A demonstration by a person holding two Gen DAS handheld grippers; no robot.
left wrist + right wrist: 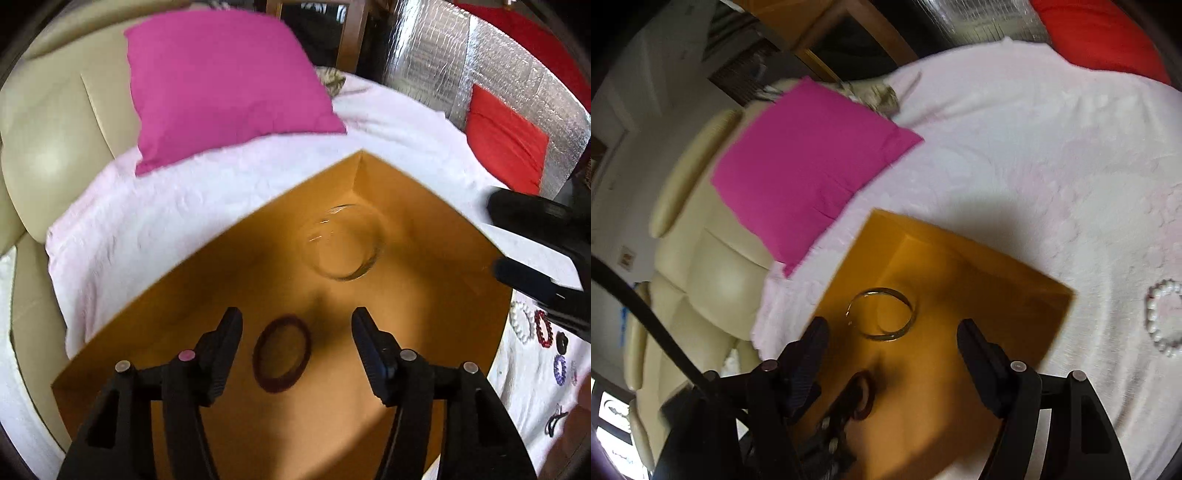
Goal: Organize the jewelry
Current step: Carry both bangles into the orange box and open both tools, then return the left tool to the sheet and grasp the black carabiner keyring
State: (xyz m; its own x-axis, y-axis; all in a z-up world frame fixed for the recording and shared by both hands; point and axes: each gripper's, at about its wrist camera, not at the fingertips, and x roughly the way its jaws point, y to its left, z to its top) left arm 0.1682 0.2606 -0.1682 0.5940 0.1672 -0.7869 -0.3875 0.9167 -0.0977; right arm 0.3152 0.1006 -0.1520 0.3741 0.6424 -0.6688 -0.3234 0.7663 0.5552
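An open orange box [207,295] lies on a white blanket. In it lie a dark maroon bangle [282,352] and a clear glass bangle [343,242]. My left gripper [297,321] is open and empty, just above the maroon bangle. My right gripper [892,332] is open and empty over the orange box [997,295], close to the clear bangle [881,314]. The maroon bangle [866,397] shows partly behind the left gripper's finger. The right gripper's fingers [535,236] enter the left wrist view at the right edge.
A pink cushion [221,85] and a cream sofa [48,140] lie beyond the box. A white pearl bracelet [1161,317], a red bracelet [543,328], a purple scrunchie [559,369] and dark hair clips [554,421] lie on the blanket [147,221] right of the box. A red cushion [506,144] is at the far right.
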